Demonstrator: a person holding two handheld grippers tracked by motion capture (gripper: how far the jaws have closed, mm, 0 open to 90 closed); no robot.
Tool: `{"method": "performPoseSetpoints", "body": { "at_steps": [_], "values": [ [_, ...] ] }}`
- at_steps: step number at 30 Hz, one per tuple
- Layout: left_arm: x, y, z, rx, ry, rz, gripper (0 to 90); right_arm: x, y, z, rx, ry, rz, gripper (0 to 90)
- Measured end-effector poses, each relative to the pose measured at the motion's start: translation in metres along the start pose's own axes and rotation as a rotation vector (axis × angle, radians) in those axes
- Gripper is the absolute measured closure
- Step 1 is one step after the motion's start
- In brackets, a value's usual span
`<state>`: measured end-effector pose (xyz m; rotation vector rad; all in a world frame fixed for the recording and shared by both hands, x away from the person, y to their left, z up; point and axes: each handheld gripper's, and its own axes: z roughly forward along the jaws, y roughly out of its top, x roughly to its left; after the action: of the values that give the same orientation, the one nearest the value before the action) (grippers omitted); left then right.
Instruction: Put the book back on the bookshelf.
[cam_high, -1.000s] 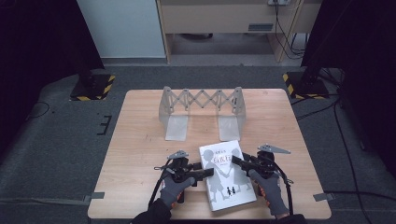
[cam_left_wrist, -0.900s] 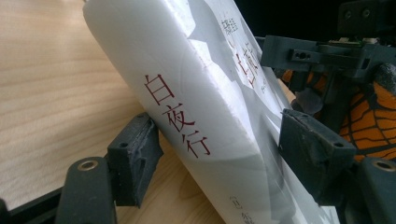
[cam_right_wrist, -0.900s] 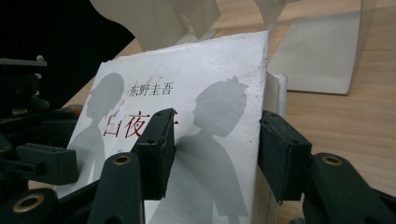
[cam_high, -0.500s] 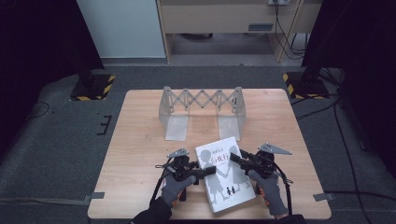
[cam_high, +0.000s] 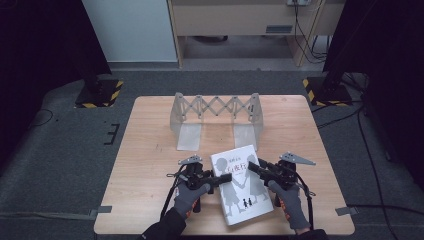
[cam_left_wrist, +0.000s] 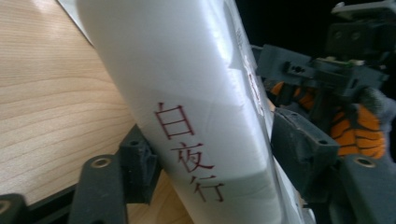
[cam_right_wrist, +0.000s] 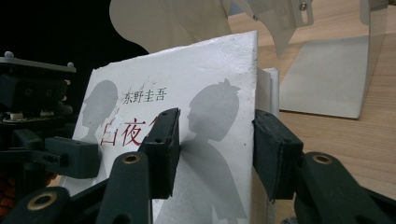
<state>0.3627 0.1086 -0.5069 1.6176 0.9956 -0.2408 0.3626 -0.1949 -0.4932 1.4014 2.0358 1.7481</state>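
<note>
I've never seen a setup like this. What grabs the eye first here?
A white book with dark silhouettes on its cover sits near the front edge of the wooden table, with the left gripper and right gripper closed on its two sides. Behind it, mid-table, stands an empty expandable metal rack.

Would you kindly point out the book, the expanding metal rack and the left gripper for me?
book (cam_high: 245, 200), high view, on its white front cover.
expanding metal rack (cam_high: 217, 106), high view, on its scissor lattice.
left gripper (cam_high: 227, 177), high view, at its jaw tips on the book's left edge.
</note>
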Motion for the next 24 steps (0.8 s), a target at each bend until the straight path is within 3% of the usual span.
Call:
{"method": "performPoseSetpoints", "body": {
  "at_steps": [3, 5, 8, 10, 11, 12, 14, 16, 24],
  "values": [
    [-0.003, 0.003, -0.002, -0.003, 0.002, 0.019, 38.9, -0.001, 0.001, -0.001, 0.004, 0.01, 0.002, 49.2],
    [-0.005, 0.005, -0.005, -0.017, 0.004, 0.027, 39.6, -0.002, 0.001, -0.003, -0.004, -0.007, -0.018, 47.4],
    [-0.008, 0.01, -0.01, -0.043, 0.02, 0.048, 41.1, -0.009, 0.003, -0.01, -0.024, -0.04, -0.007, 45.0],
    [-0.008, 0.014, -0.015, -0.06, 0.028, 0.06, 42.3, -0.016, 0.003, -0.014, -0.025, -0.08, -0.003, 40.9],
    [-0.009, 0.015, -0.017, -0.072, 0.028, 0.057, 44.0, -0.022, 0.003, -0.016, -0.012, -0.143, -0.02, 38.1],
    [-0.009, 0.018, -0.02, -0.078, 0.028, 0.063, 44.0, -0.022, 0.003, -0.016, -0.012, -0.143, -0.02, 38.1],
    [-0.012, 0.022, -0.024, -0.09, 0.037, 0.083, 45.3, -0.027, 0.002, -0.018, -0.003, -0.192, -0.042, 34.8],
    [-0.014, 0.026, -0.026, -0.106, 0.041, 0.098, 47.4, -0.032, 0.001, -0.019, 0.027, -0.278, -0.093, 32.4],
    [-0.023, 0.041, -0.033, -0.176, 0.079, 0.177, 50.2, -0.039, -0.002, -0.018, 0.072, -0.359, -0.152, 30.3]
  ]
}}
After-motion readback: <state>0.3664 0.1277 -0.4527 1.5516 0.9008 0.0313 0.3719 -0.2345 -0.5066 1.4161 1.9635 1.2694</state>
